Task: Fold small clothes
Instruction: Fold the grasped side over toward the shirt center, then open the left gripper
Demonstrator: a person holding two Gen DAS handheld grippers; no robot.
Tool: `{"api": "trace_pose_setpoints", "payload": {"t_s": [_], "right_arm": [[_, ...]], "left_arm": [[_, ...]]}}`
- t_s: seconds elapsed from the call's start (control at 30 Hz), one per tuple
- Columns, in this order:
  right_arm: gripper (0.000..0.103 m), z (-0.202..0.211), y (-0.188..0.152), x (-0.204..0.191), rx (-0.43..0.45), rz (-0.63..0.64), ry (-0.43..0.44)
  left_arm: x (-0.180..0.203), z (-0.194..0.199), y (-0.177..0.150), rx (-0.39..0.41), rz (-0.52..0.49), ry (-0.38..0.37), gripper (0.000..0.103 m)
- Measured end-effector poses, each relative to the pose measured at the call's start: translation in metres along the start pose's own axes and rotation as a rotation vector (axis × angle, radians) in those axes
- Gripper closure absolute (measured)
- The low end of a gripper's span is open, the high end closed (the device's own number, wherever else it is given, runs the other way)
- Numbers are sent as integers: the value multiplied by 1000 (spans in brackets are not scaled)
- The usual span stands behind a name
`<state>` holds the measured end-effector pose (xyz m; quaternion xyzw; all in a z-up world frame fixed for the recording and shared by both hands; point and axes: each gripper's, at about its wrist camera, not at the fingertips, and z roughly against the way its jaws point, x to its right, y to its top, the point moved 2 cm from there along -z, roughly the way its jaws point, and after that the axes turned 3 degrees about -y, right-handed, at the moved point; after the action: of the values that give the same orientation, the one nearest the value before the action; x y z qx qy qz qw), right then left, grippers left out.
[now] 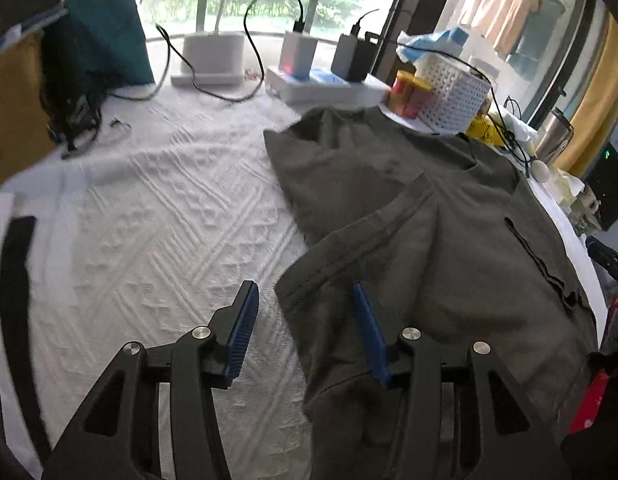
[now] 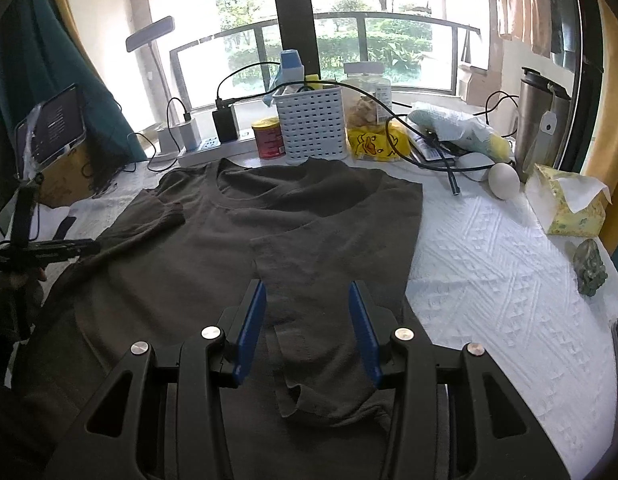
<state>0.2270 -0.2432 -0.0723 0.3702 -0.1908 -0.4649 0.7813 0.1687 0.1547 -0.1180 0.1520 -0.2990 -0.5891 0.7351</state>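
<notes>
we judge the folding partly done. the olive t-shirt (image 2: 213, 240) lies spread on the white textured cloth (image 2: 489, 272) that covers the table, its neckline toward the white basket (image 2: 311, 124) and the window. in the right wrist view both sides look brought in already: one sleeve (image 2: 309, 320) lies folded over the body with its hem toward us, and the other sleeve (image 2: 157, 216) is turned in near the collar. the body is not yet folded lengthwise, so we reckon the bottom-to-collar fold, and any smoothing, are left.

our left gripper (image 1: 305, 320) hangs with its jaws apart, the folded edge of the shirt lying beneath and between them, one finger over the fabric and the other over the bare cloth; nothing is pinched. our right gripper (image 2: 307, 320) hovers over the folded sleeve with jaws parted to either side of it, pads clear of the fabric, holding nothing.

the egg (image 2: 505, 180) and the tissue box (image 2: 569, 208) sit well apart from the shirt on the right.
</notes>
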Motion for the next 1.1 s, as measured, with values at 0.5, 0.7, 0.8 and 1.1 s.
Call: {"api": "trace_pose_setpoints", "payload": {"t_s": [0.5, 0.7, 0.8, 1.1], "right_arm": [[60, -3, 4, -6, -8, 18, 8], [60, -3, 3, -7, -9, 15, 8], [60, -3, 0, -3, -11, 4, 2], [60, -6, -4, 6, -19, -17, -1]], "left_arm": [[67, 29, 3, 139, -347, 131, 94], [102, 26, -9, 97, -438, 19, 94], [116, 15, -24, 25, -463, -84, 94], [125, 21, -21, 15, -447, -215, 72]]}}
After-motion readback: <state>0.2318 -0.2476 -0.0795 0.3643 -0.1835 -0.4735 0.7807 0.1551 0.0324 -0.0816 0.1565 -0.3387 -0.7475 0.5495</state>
